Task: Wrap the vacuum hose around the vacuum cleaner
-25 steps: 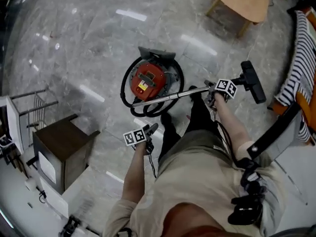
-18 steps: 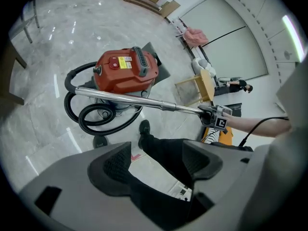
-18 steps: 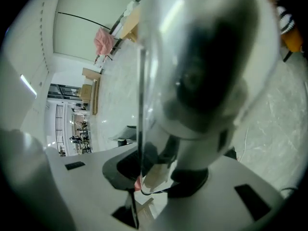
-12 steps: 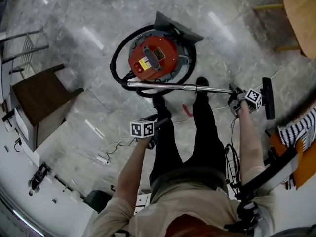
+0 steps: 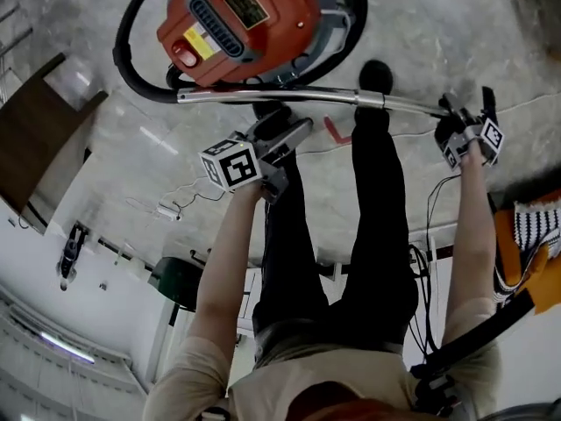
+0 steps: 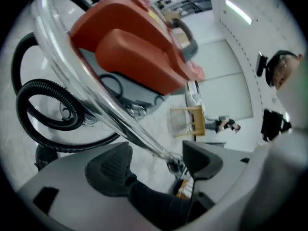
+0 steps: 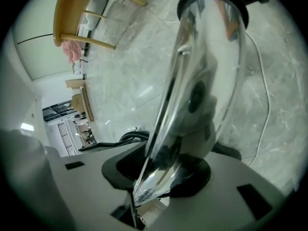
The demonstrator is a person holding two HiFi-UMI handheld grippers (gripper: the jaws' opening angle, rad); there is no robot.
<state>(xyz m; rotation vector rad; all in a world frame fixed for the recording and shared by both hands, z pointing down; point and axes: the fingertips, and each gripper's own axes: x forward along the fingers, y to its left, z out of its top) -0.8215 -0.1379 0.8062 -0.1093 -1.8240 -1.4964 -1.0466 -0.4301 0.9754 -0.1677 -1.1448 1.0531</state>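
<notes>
Marble floor (image 5: 123, 160) | one vacuum cleaner (image 5: 237, 16) | one hose (image 5: 117, 55) | left tongs (image 6: 156, 162) open, empty | right tongs (image 7: 163, 172) clamp wand (image 5: 289, 96)

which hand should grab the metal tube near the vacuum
Probably left: the left hand-held gripper is open near the metal tube by the vacuum cleaner; the right hand-held gripper is shut on its far end.

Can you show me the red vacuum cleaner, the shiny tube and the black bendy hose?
Round red vacuum cleaner (image 5: 237, 20): head view, on its red top cover.
Shiny silver metal tube (image 5: 307, 93): head view, middle of its length.
Black ribbed hose (image 6: 72, 147): left gripper view, lower curve of the loop.
</notes>
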